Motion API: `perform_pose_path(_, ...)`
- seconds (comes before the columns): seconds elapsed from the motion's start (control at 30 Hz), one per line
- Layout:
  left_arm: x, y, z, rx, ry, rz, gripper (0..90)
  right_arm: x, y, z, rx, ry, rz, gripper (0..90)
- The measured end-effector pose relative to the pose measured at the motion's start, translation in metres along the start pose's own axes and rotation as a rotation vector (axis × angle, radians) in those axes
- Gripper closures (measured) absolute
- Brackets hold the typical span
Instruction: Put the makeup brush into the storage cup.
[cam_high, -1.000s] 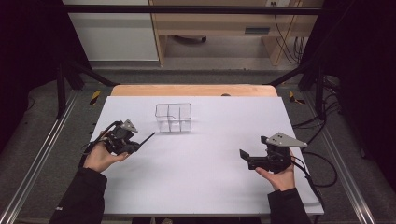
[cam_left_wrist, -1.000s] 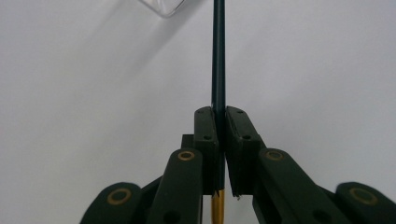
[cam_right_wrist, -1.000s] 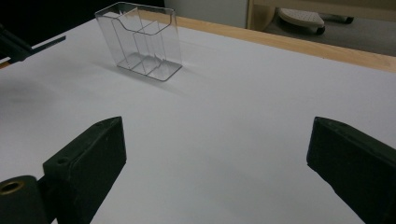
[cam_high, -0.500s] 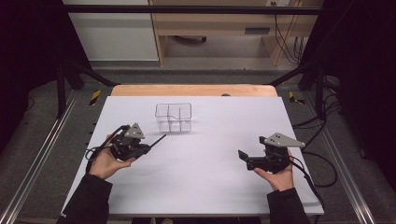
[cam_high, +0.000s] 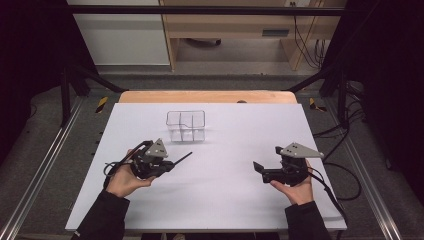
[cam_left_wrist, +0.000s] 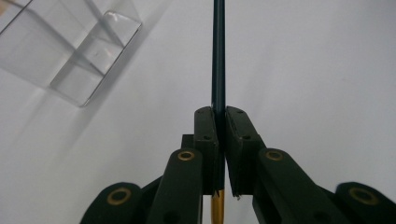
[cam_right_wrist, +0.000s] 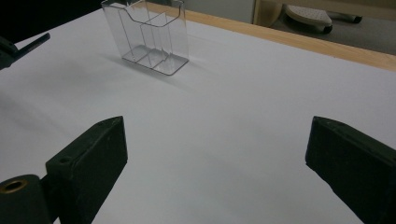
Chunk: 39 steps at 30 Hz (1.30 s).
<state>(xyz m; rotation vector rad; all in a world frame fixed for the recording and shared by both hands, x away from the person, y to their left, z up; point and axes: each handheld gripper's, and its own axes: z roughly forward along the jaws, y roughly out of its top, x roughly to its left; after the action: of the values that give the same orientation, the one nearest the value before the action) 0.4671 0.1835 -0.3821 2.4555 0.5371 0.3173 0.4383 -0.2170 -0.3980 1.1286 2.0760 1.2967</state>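
the white sheet (cam_high: 215, 200) has wide bare margins toward its left edge, and beyond it a metal rail (cam_high: 45, 165) runs along the floor side. on the left, the left gripper (cam_high: 172, 162) is clamped on a thin dark pencil (cam_high: 181, 159), whose free end slants up and right over the sheet; in the left gripper view the round blue-black shaft (cam_left_wrist: 218, 56) runs straight out between the closed matte black jaws, and a yellowish stub (cam_left_wrist: 215, 210) shows behind them. the pencil tip lies near the clear plastic organizer (cam_high: 186, 126) but apart from it. that organizer, a glossy, thin-walled box with inner dividers and a scooped front rim, stands upright at mid-table toward the far side, with open sheet all around it; how many compartments it has is hard to tell, perhaps three. behind it a wooden table edge (cam_high: 207, 96) shows. further right lies a broad free stretch of smooth sheet. the right gripper (cam_high: 258, 168) hovers low near the right edge, its blocky black jaws spread wide with nothing between them.
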Motion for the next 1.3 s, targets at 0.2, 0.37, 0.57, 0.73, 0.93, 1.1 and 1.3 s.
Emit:
perform_pose_path(0.2,-0.014,0.011,0.010,-0.003,-0.030,0.041,82.8,0.001,0.001,0.000,0.003,0.003,-0.011,6.6)
perform_pose_path(0.37,-0.021,0.017,0.014,0.005,-0.049,0.075,82.8,0.003,0.002,0.001,0.018,0.002,-0.031,7.0)
perform_pose_path(0.57,-0.025,0.025,0.016,0.020,-0.055,0.103,82.8,0.007,0.007,0.001,0.023,0.005,-0.058,7.2)
perform_pose_path(0.73,-0.025,0.031,0.015,0.018,-0.062,0.118,82.8,0.011,0.010,0.003,0.043,-0.001,-0.091,7.2)
perform_pose_path(0.93,-0.025,0.038,0.015,0.023,-0.069,0.134,82.8,0.016,0.014,0.008,0.071,0.006,-0.138,8.1)
perform_pose_path(1.1,-0.026,0.042,0.015,0.032,-0.077,0.149,82.8,0.020,0.019,0.009,0.088,0.008,-0.181,8.3)
perform_pose_path(1.3,-0.027,0.045,0.015,0.035,-0.088,0.160,82.8,0.026,0.028,0.008,0.114,0.005,-0.237,8.1)
